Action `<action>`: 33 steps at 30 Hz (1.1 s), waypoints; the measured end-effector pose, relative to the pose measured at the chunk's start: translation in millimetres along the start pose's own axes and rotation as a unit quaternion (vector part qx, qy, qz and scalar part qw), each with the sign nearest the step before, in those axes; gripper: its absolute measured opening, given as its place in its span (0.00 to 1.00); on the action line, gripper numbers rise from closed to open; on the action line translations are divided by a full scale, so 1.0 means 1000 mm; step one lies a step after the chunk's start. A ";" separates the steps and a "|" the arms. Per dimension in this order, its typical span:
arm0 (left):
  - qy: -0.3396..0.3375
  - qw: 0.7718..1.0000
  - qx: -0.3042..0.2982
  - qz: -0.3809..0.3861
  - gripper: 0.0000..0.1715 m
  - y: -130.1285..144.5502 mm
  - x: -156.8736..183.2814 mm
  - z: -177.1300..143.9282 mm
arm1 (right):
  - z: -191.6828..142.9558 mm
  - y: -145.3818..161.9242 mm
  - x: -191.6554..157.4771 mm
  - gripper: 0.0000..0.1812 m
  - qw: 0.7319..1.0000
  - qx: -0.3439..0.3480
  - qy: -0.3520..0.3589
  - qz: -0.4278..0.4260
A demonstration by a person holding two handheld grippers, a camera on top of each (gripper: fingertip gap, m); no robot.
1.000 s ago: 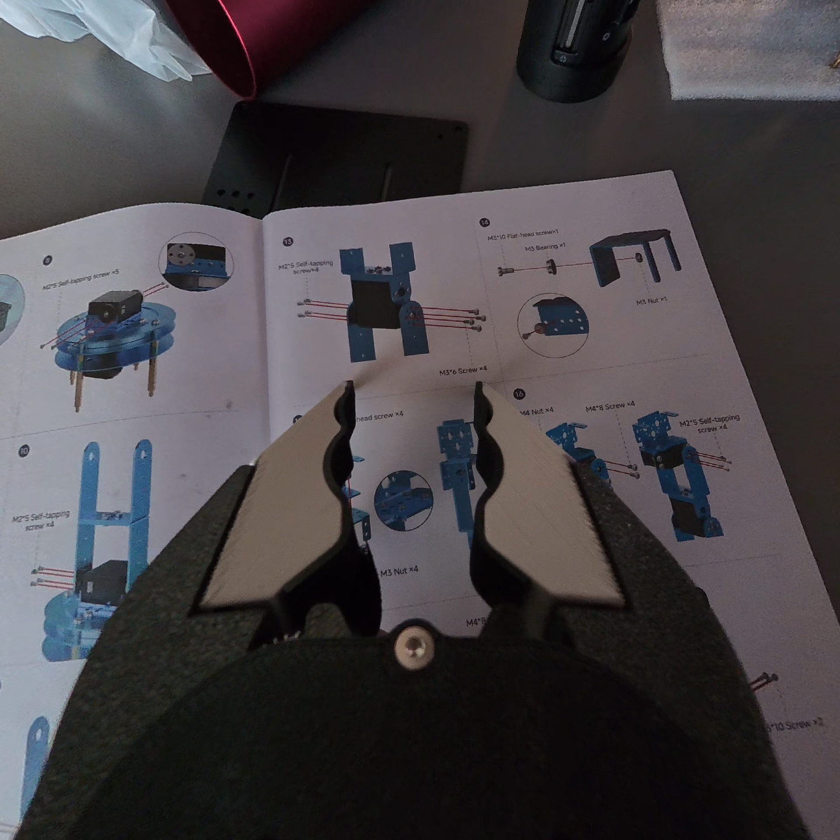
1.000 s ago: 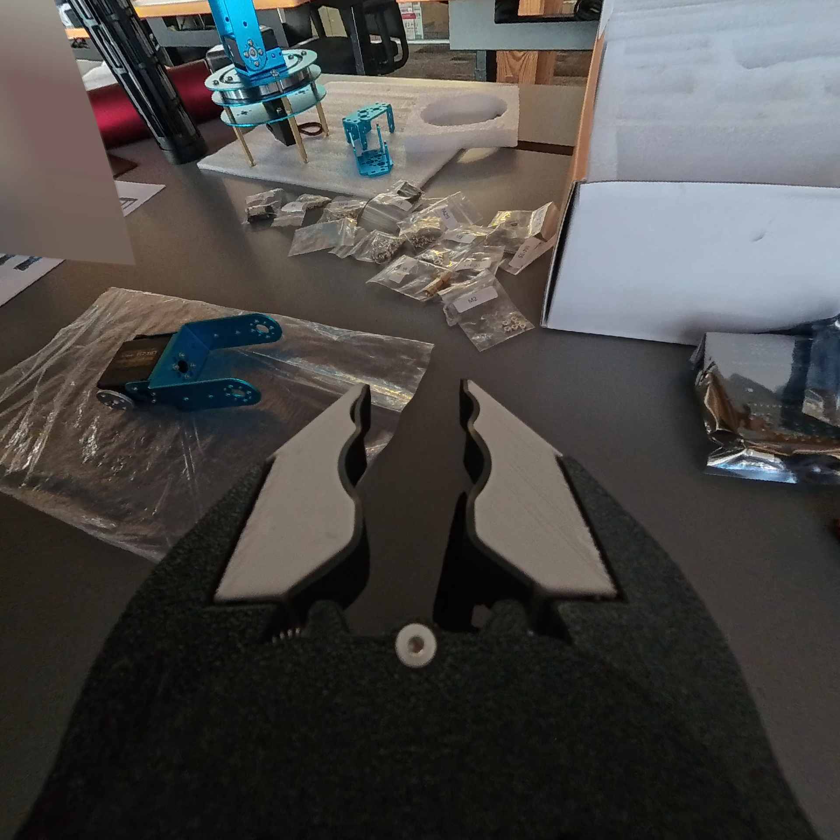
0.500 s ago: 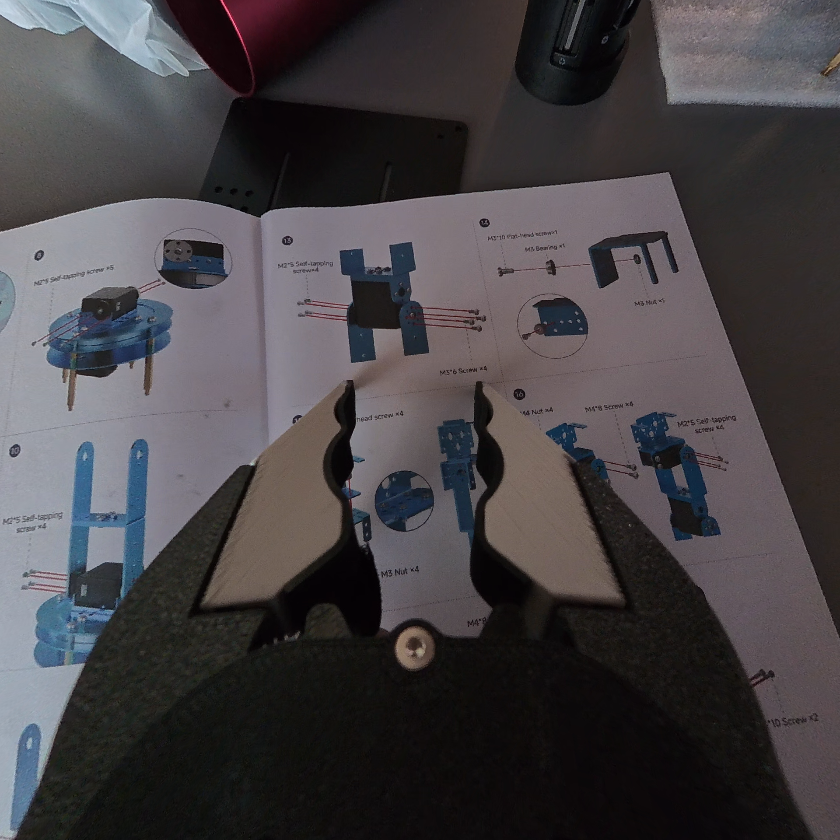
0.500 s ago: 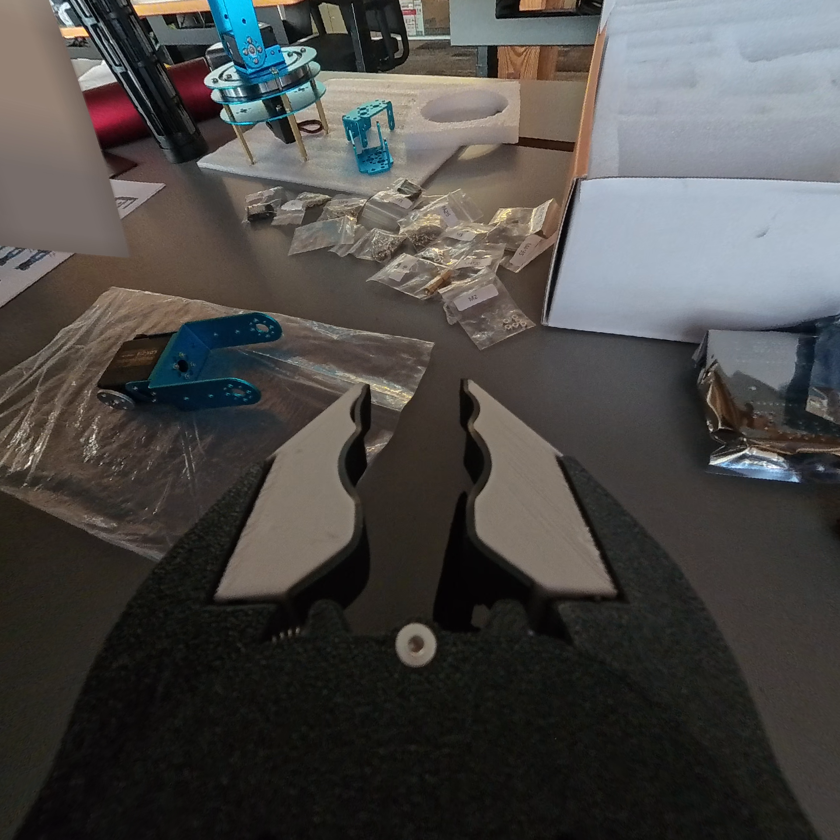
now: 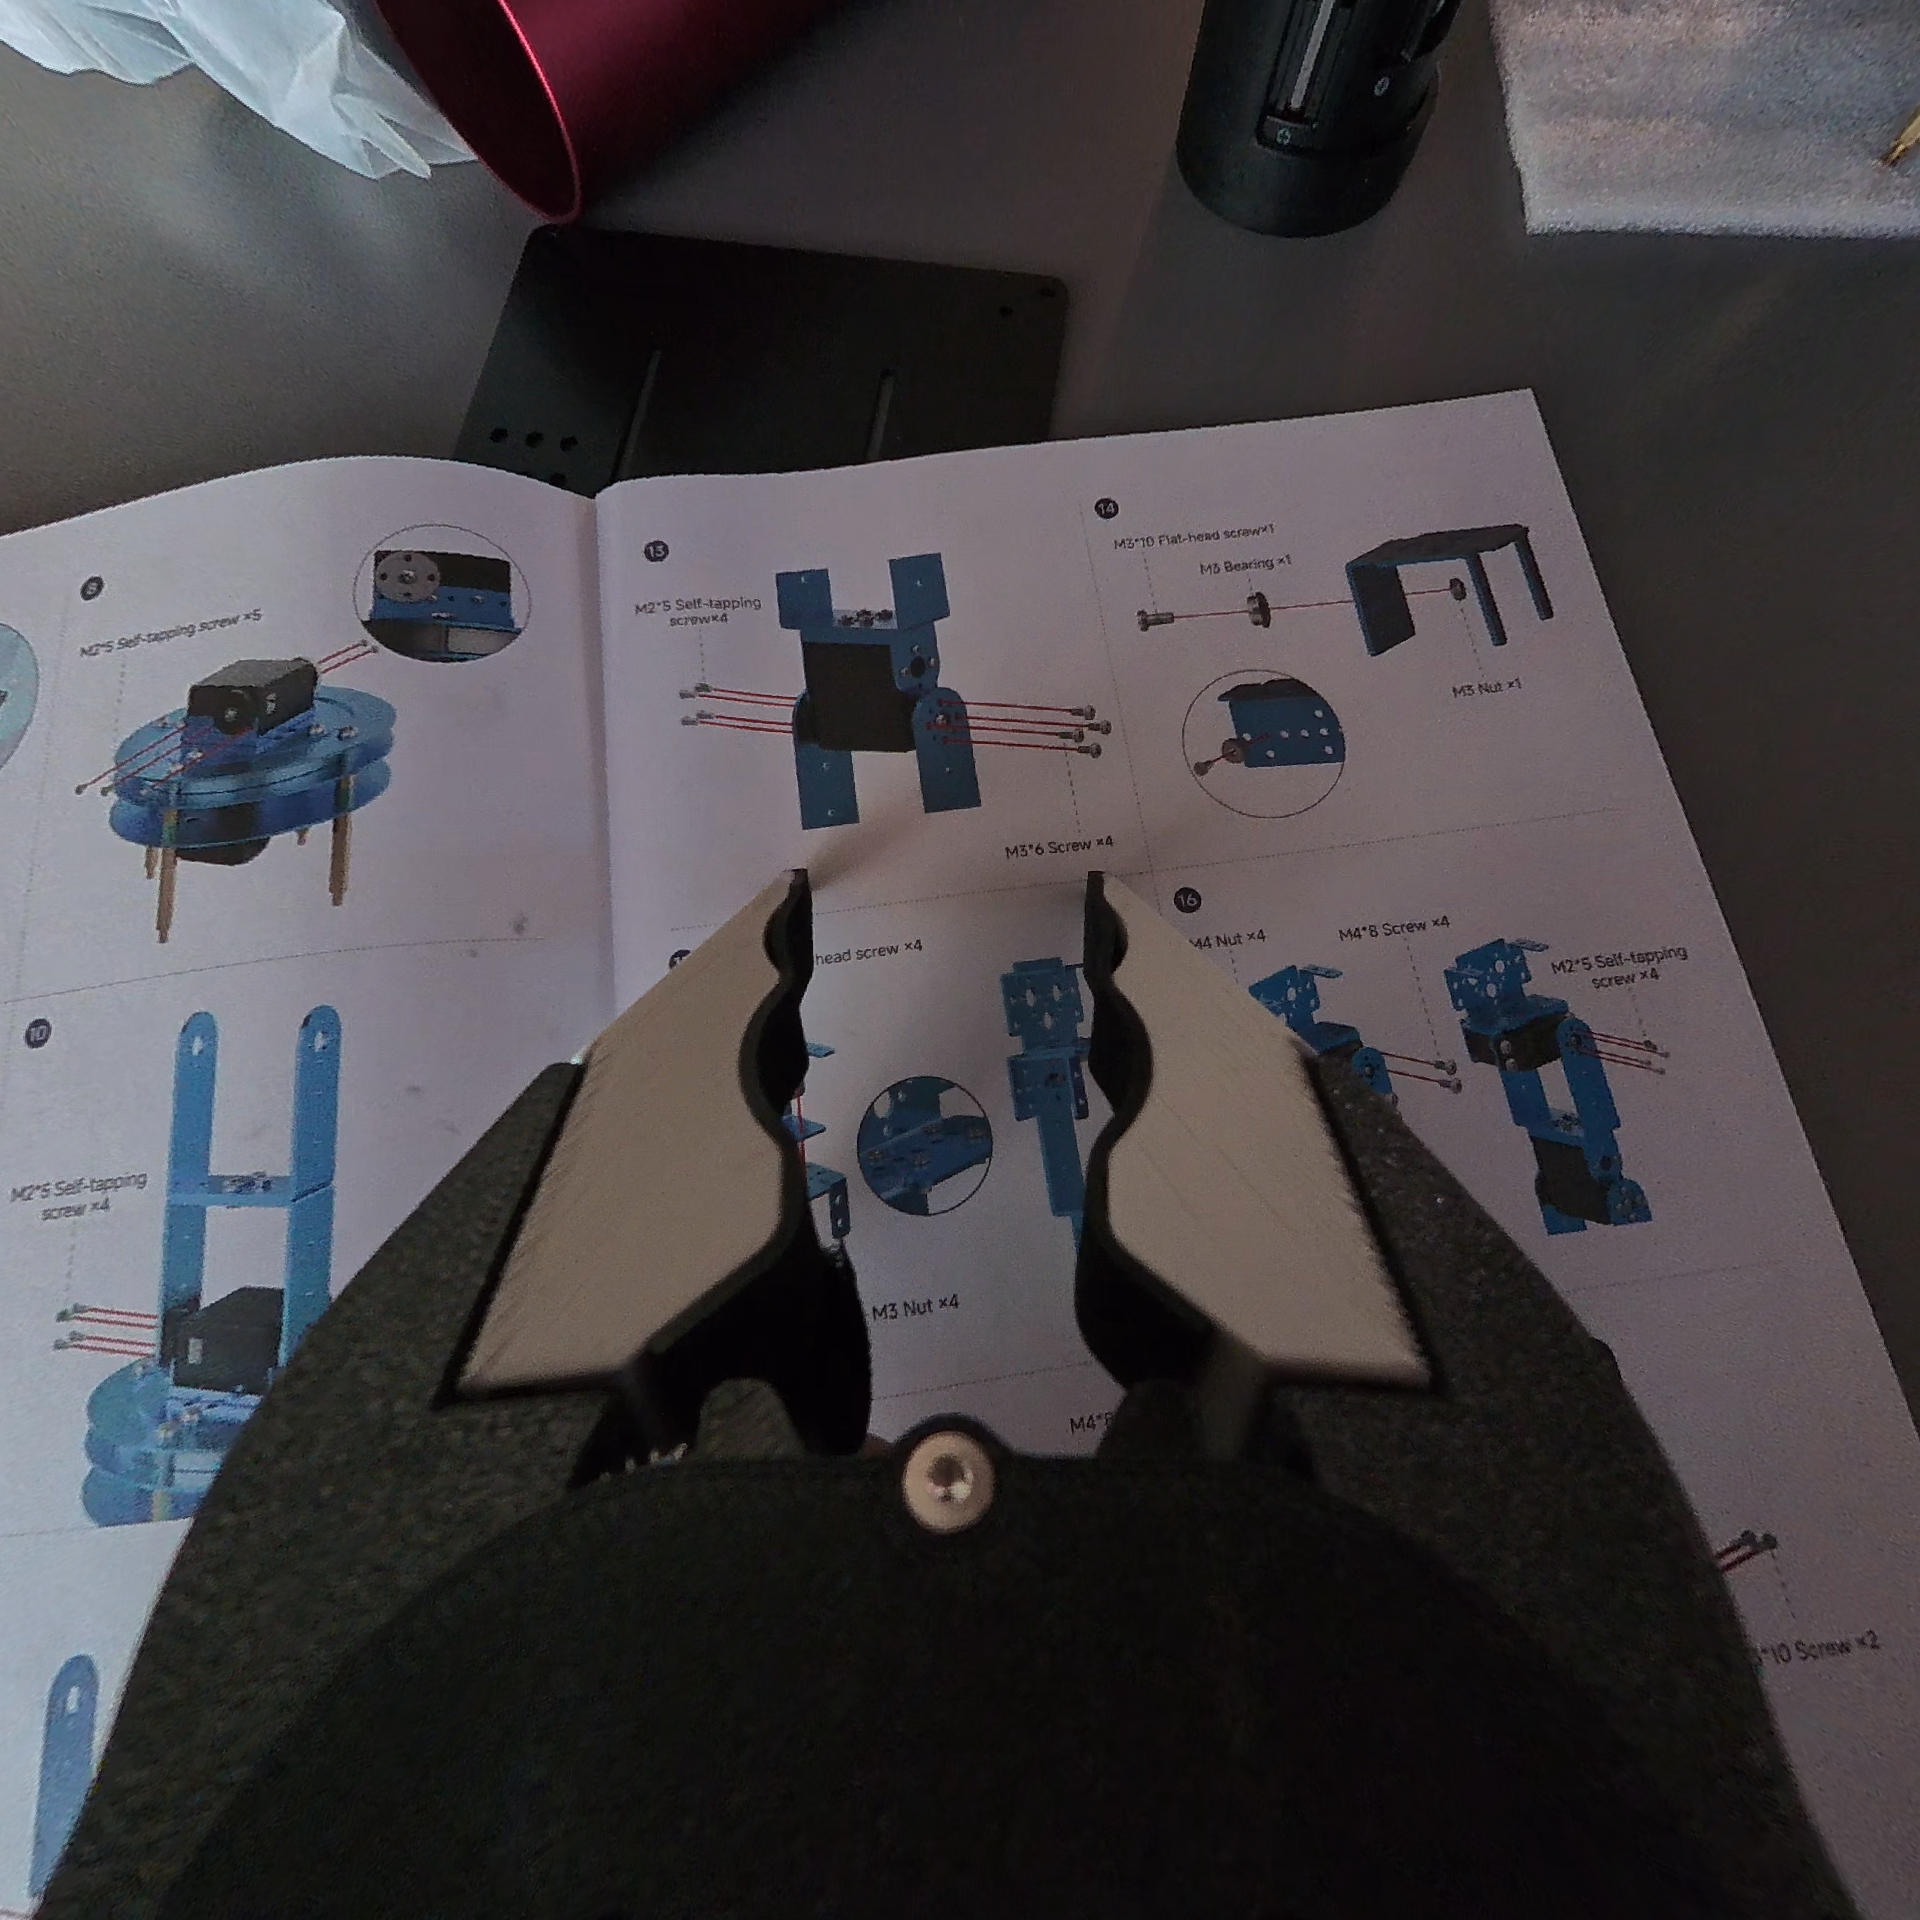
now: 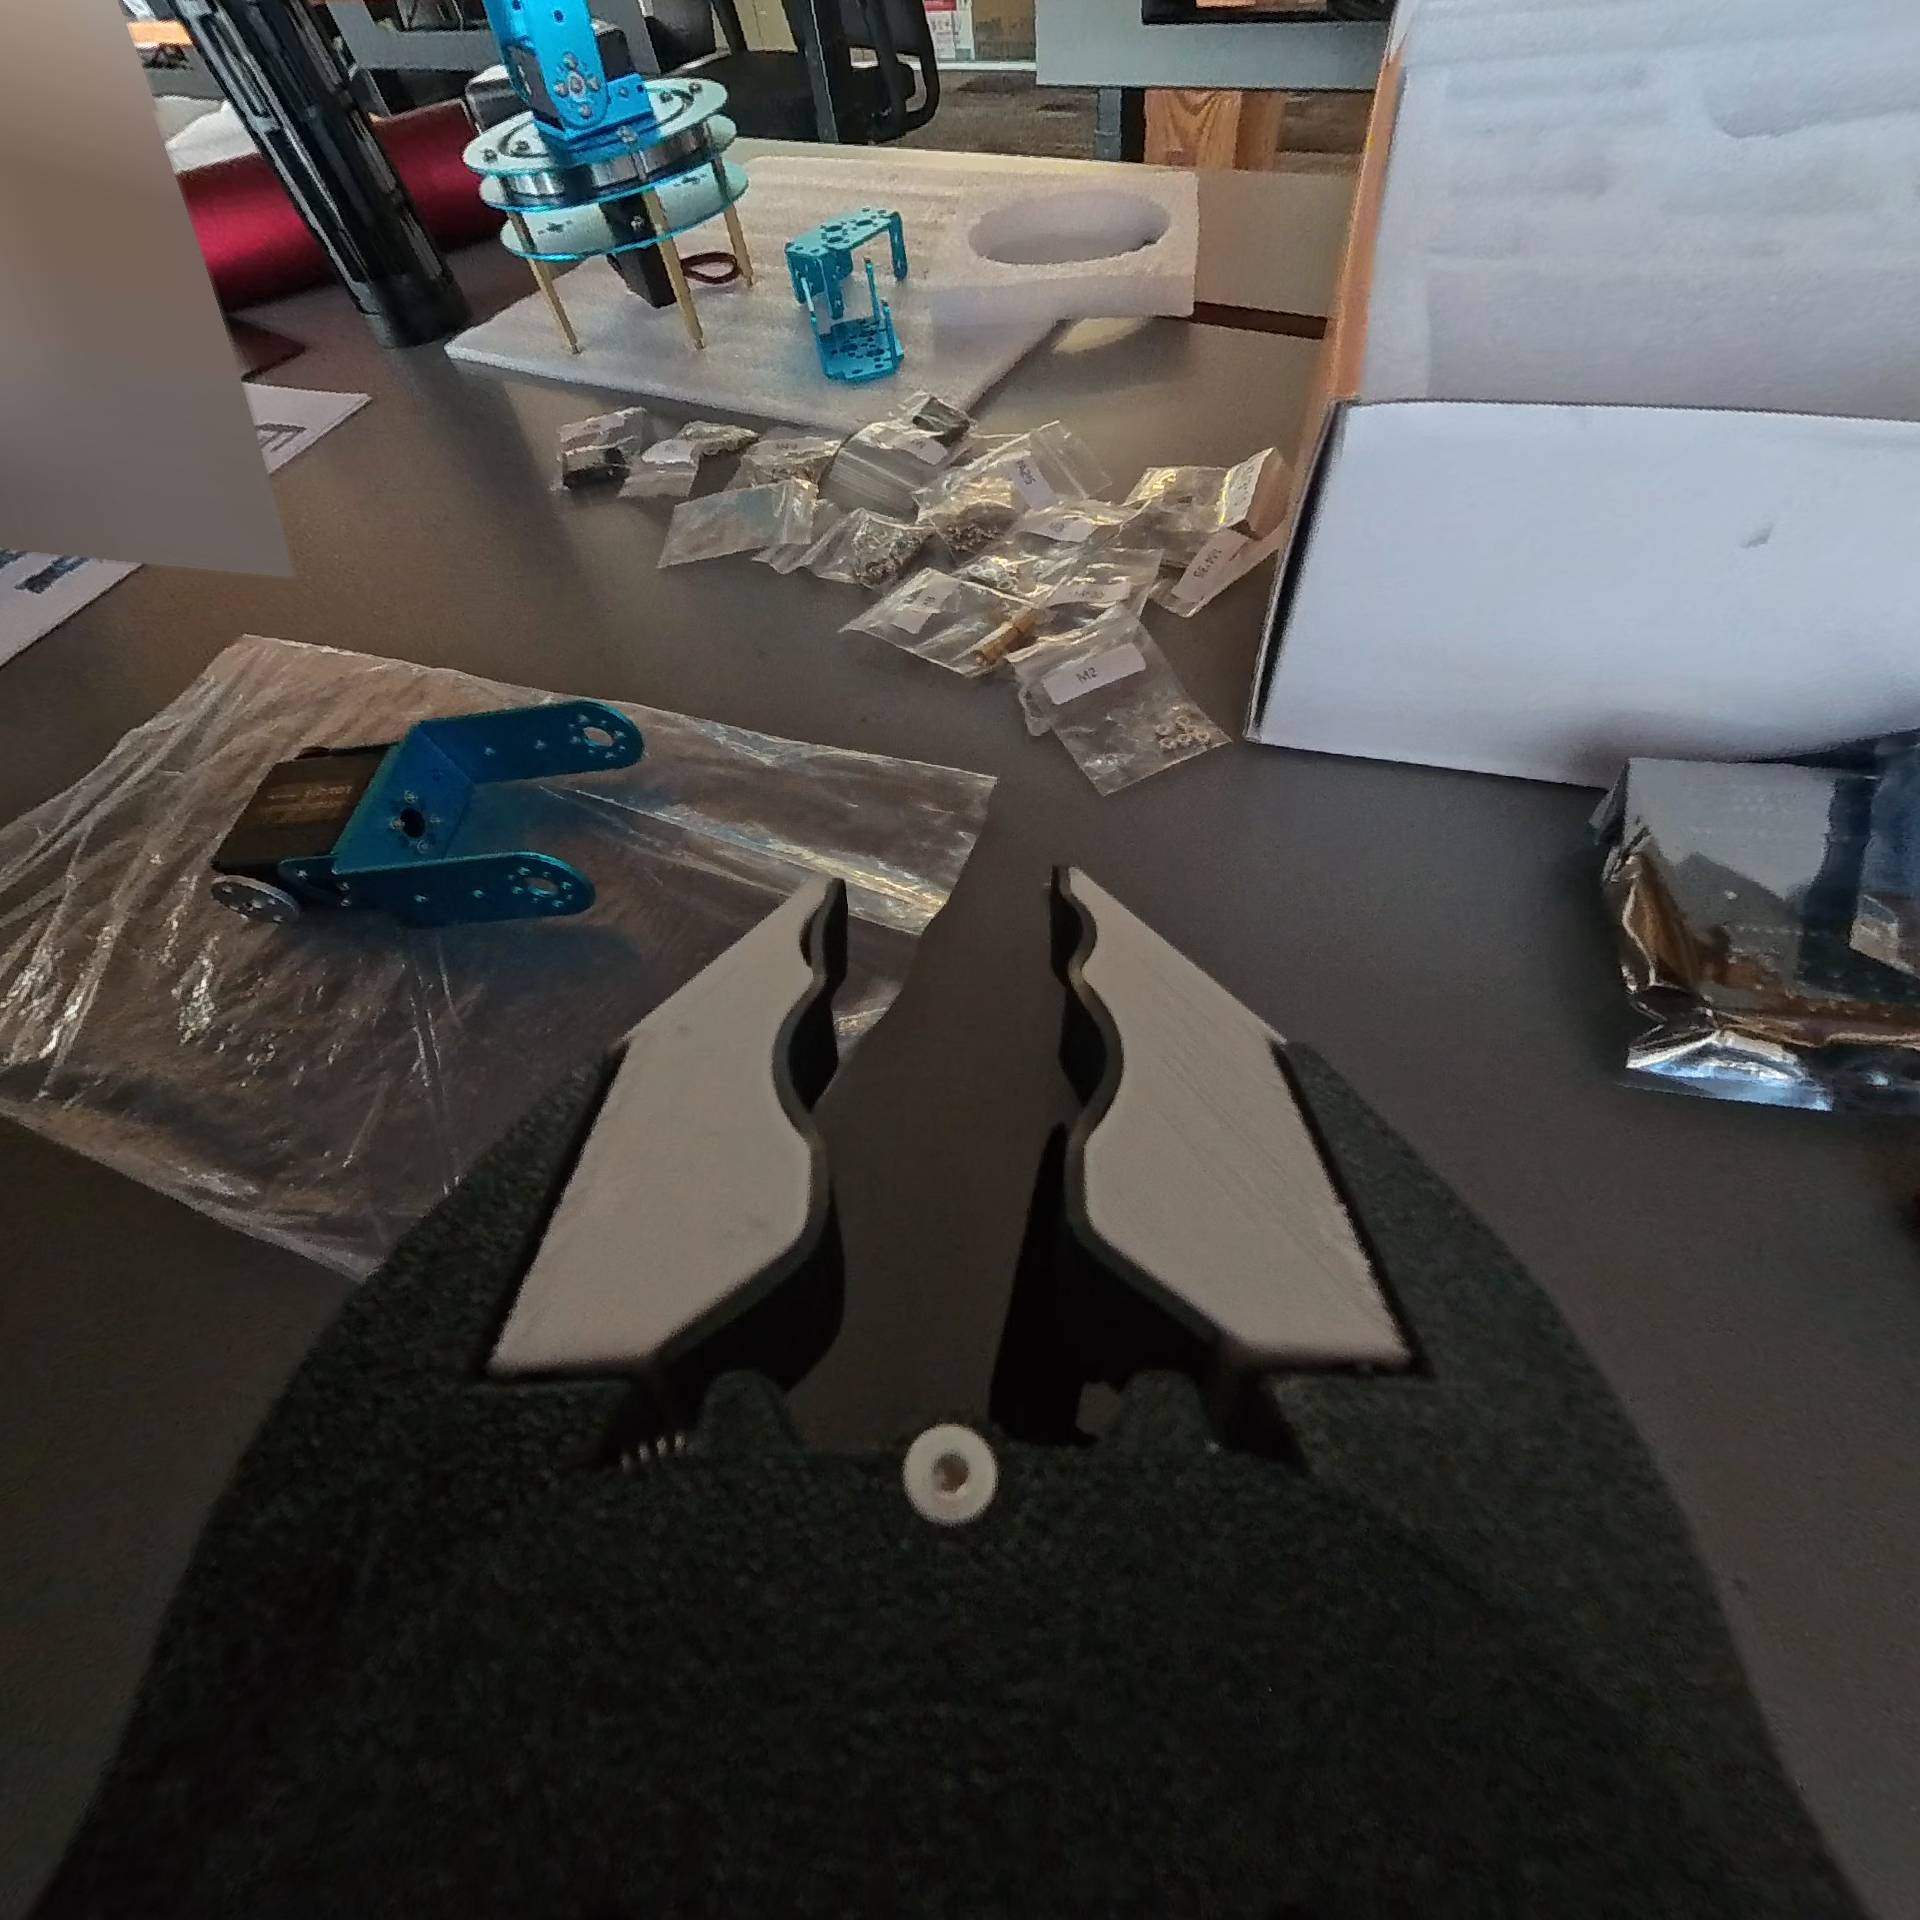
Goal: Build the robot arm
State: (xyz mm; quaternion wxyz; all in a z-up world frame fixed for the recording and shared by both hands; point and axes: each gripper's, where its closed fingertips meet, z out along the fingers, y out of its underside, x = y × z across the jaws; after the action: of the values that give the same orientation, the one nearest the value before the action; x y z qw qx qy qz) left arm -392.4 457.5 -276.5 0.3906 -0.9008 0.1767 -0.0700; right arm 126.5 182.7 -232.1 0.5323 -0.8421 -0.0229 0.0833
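Note:
My left gripper (image 5: 943,883) is open and empty, hovering over an open instruction booklet (image 5: 436,935) with drawings of blue parts. My right gripper (image 6: 948,883) is open and empty above the grey table (image 6: 1299,935). To its left a blue metal bracket with a black servo (image 6: 416,821) lies on a clear plastic bag (image 6: 312,997). Farther back lie several small bags of screws (image 6: 935,551). A blue round-plate base on brass posts (image 6: 613,177) and a small blue bracket (image 6: 847,296) stand on a white foam sheet (image 6: 935,343).
A black plate (image 5: 769,353), a dark red cylinder (image 5: 582,83) and a black cylinder (image 5: 1309,114) lie beyond the booklet. A white open box (image 6: 1579,582) stands right, with a silver foil bag (image 6: 1756,935) in front of it. My hands' fingertips stand some 60 cm from each other. From either gripper's tips it is about 40 cm to the small blue bracket (image 6: 847,296).
The left wrist view has drifted slightly over the booklet. The right wrist view has shifted a little. Both grippers stay open.

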 end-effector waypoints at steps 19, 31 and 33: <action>0.008 1.000 0.004 0.007 0.30 -0.001 0.001 0.001 | -0.027 -0.033 -0.036 0.25 0.986 0.101 0.035 -0.127; 0.045 0.998 -0.007 0.039 0.34 -0.012 0.020 -0.002 | -0.008 -0.104 -0.040 0.26 0.983 0.031 -0.031 -0.176; 0.064 0.996 0.036 0.055 0.34 -0.036 0.042 -0.022 | 0.007 -0.129 -0.040 0.28 0.981 0.001 -0.042 -0.189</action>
State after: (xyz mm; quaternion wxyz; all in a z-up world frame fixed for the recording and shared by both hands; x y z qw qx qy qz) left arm -350.1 449.8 -235.7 0.4138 -0.8686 0.2484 -0.1125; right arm 92.7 239.4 -114.6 0.5380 -0.8177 -0.2040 0.0162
